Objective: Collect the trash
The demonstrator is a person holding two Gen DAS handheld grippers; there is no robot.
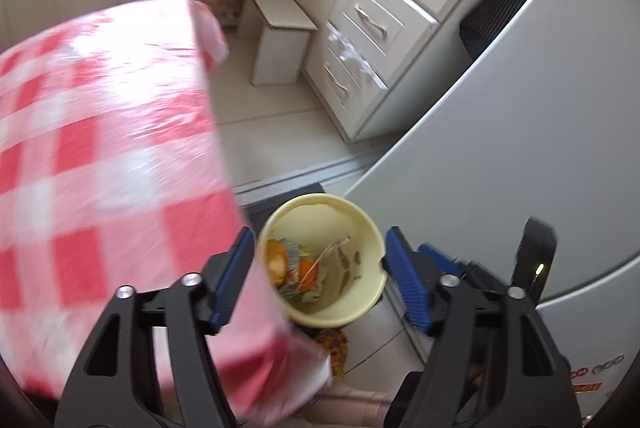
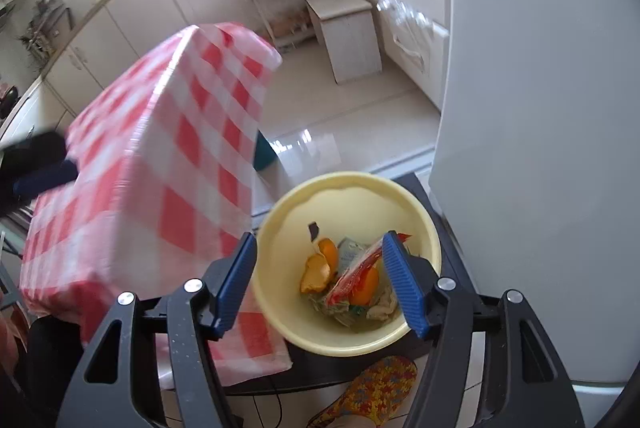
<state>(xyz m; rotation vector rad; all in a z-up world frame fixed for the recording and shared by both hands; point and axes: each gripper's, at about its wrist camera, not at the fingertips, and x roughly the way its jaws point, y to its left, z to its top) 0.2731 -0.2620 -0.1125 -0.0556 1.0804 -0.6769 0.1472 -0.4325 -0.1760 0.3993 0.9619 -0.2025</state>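
Left tongs (image 1: 320, 282) and right tongs (image 2: 320, 284) agape, empty, angled downward.

Both wrist fisheyes look steeply down along their own gripper fingers, from close above. Shared field: yellow bin (image 1: 324, 260) (image 2: 348, 264), checkered bench (image 1: 100, 156) (image 2: 160, 164), white drawers (image 1: 384, 16) (image 2: 408, 8). Right view sits nearer the bin.

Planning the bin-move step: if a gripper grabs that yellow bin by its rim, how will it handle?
The yellow bin looks like thin plastic, so the rim probably flexes under the pads. It holds only orange peel and wrappers near the bottom, so it is likely light. Its smooth, round wall may slip or swing in a one-sided pinch.
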